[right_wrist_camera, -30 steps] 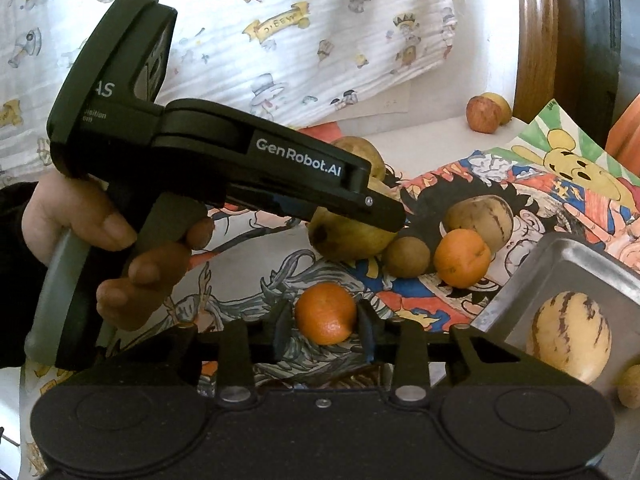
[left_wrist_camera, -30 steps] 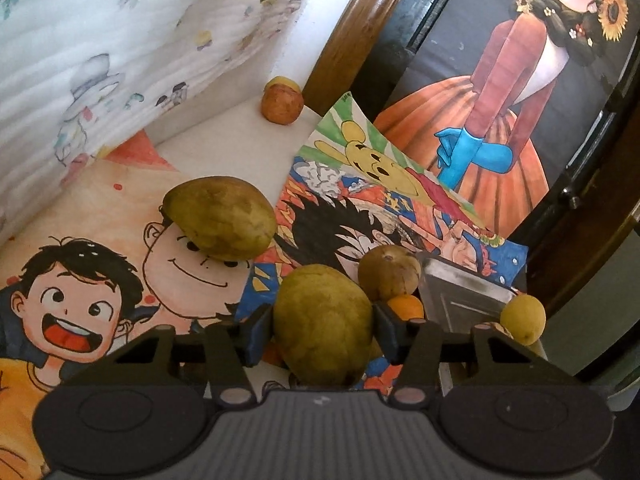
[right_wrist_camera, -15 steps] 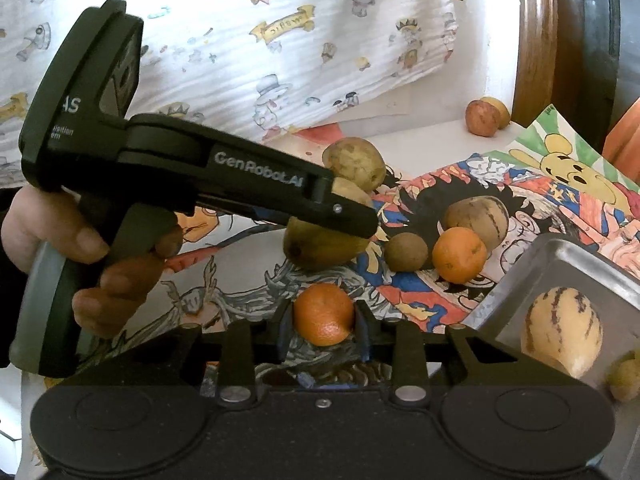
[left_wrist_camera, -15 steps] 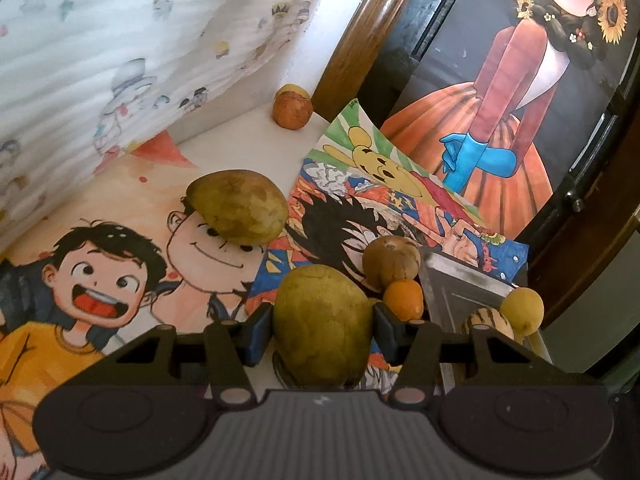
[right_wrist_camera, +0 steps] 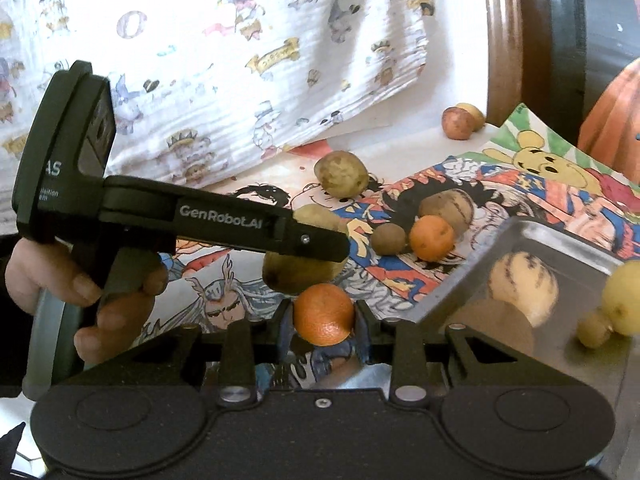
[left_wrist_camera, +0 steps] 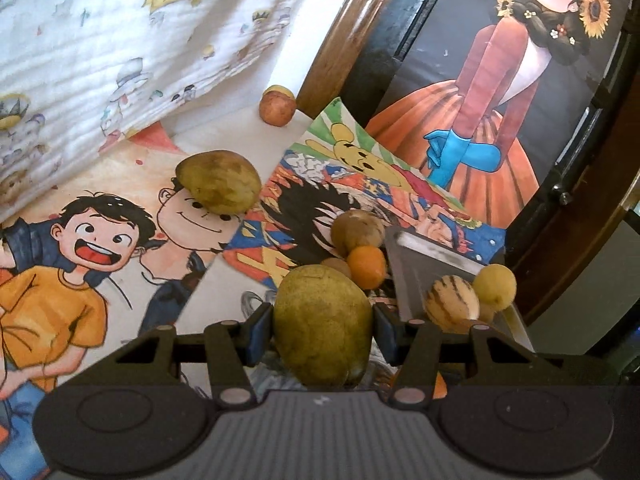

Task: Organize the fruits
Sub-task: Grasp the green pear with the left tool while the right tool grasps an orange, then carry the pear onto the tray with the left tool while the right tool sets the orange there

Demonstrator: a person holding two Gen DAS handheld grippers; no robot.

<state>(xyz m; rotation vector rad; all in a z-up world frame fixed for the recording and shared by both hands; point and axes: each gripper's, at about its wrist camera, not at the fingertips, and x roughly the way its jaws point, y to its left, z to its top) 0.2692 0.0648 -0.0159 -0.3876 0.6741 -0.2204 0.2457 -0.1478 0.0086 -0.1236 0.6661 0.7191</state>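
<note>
Two loads in hand, one per gripper.

Item 1: left gripper (left_wrist_camera: 323, 326), pads pressed on either flank of a large green-brown pear (left_wrist_camera: 323, 322), held clear of the bench with its long axis standing roughly upright between the fingers. In the right wrist view the same pear (right_wrist_camera: 298, 272) hangs under the left gripper (right_wrist_camera: 316, 240), whose handle is gripped by a hand (right_wrist_camera: 92, 300).

Item 2: right gripper (right_wrist_camera: 324, 318), clamped on an orange (right_wrist_camera: 324, 313).

Destination, as judged: metal tray (right_wrist_camera: 560, 240), lying ahead and to the right of both grippers. Contents: striped melon (right_wrist_camera: 522, 280), yellow fruit (right_wrist_camera: 624, 296), a smaller pale fruit beside it.

Bearing: the tray's near corner sits just beside the right gripper, so the orange is nearer; the pear is further left and must cross rightward.

Loose on the bench (left_wrist_camera: 224, 128): second pear (left_wrist_camera: 218, 182), second orange (right_wrist_camera: 432, 238), brown kiwi (right_wrist_camera: 388, 239), tan striped fruit (right_wrist_camera: 448, 206), reddish fruit (right_wrist_camera: 458, 122) far back.
</note>
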